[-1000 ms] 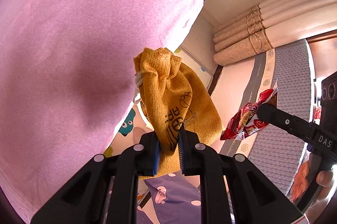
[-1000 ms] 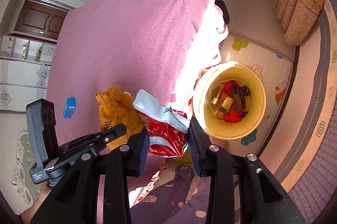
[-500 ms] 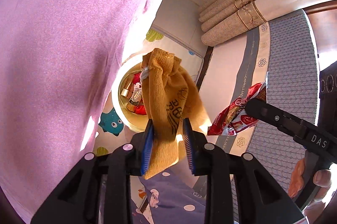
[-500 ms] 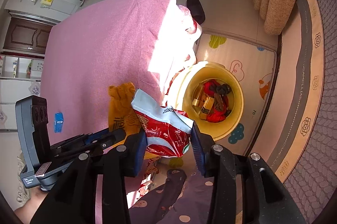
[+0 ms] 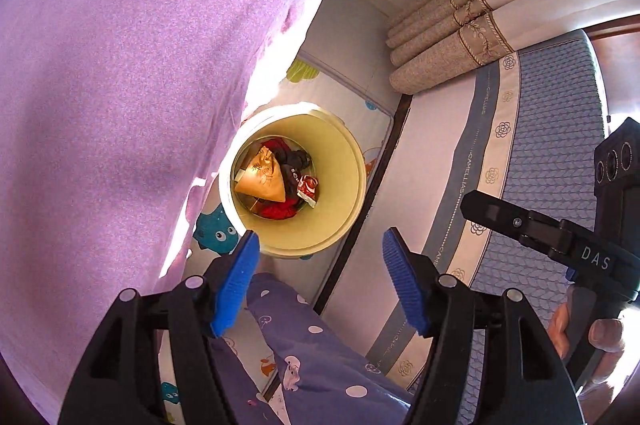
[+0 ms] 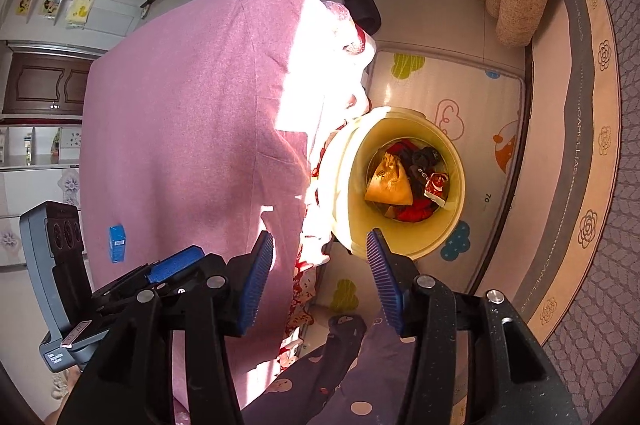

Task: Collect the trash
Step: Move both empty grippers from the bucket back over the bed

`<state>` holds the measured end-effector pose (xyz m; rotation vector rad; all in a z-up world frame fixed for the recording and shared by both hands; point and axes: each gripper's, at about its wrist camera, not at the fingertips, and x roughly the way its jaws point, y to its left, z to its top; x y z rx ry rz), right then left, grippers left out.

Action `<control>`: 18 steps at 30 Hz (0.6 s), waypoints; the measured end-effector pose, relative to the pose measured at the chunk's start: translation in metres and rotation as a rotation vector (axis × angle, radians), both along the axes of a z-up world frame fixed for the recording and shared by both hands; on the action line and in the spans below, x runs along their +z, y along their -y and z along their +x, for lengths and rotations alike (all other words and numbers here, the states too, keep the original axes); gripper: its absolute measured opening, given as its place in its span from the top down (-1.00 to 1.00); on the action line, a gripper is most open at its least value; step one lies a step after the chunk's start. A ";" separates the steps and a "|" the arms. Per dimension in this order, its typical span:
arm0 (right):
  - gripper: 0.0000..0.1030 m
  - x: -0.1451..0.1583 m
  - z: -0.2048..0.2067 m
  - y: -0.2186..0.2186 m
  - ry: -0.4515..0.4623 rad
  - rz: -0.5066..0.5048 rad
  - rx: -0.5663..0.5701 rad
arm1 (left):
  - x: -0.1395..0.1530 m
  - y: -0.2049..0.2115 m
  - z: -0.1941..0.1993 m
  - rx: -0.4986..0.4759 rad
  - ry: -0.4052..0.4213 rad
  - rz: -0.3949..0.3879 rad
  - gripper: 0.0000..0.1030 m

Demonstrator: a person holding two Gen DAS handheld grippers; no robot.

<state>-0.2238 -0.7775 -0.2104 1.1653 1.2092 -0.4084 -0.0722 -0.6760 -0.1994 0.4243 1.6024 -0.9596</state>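
Note:
A cream trash bin point(image 5: 344, 161) point(image 6: 456, 161) stands on the floor mat beside the pink-covered table. Inside it lie an orange drawstring pouch point(image 5: 262, 175) point(image 6: 388, 181), a red snack wrapper point(image 5: 307, 188) point(image 6: 437, 185) and other red and dark trash. My left gripper point(image 5: 320, 281) is open and empty, held above the bin's near rim. My right gripper point(image 6: 320, 281) is open and empty, also above the bin's near side. The right gripper's finger shows at the right of the left wrist view point(image 5: 520, 225).
The pink tablecloth point(image 5: 120, 85) point(image 6: 192, 129) fills the left. A small blue box point(image 6: 117, 243) lies on it. Curtains point(image 5: 452, 37) hang at the back. A patterned play mat point(image 6: 472, 105) and a grey rug point(image 5: 560, 145) lie around the bin. My purple dotted trouser leg point(image 5: 312, 361) is below.
Both grippers moved out over the bin and opened. The orange pouch and the red wrapper dropped from them into the bin.

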 end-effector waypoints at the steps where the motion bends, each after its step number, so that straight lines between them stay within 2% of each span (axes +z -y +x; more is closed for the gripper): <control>1: 0.06 0.002 0.003 -0.002 0.002 -0.003 0.005 | 0.002 -0.003 0.003 0.008 0.001 -0.004 -0.25; 11: 0.06 0.033 0.062 -0.040 0.060 -0.033 0.136 | 0.028 -0.052 0.039 0.120 0.024 -0.063 -0.25; 18: 0.06 0.050 0.121 -0.099 0.096 -0.036 0.282 | 0.042 -0.125 0.077 0.252 0.038 -0.072 -0.25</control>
